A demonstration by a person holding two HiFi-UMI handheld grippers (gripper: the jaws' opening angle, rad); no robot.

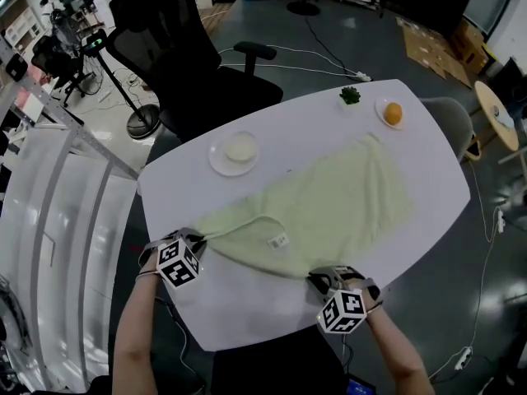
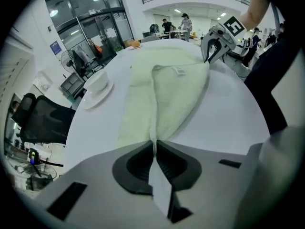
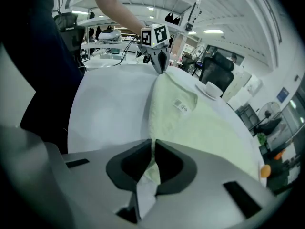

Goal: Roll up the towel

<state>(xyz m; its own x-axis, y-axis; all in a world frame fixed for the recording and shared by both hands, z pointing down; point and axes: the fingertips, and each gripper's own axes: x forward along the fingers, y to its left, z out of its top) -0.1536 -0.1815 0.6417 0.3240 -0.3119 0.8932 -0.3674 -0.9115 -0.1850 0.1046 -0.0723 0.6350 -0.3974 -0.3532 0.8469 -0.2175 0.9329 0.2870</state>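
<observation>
Towel [image 1: 329, 200]: pale green terry. It lies mostly flat on the white surface [image 1: 247, 303], with its long axis running from your near edge toward the far right. The near edge is turned over on itself in a shallow fold. A white care label [image 1: 279, 241] shows on the folded part, roughly midway between your hands. The far end lies flat, near the orange [image 1: 393, 113] on its small plate.

Left tongs [image 1: 198, 241]: closed on the towel's near-left corner. In the left gripper view the cloth narrows to a thin ridge running into the shut pads.

Right tongs [image 1: 319, 276]: closed on the near-right corner, with a fold of cloth bunched between the pads.

Both point steeply down at the surface.

White plate [image 1: 235, 153]: near the towel's left long edge, not touching it.
</observation>
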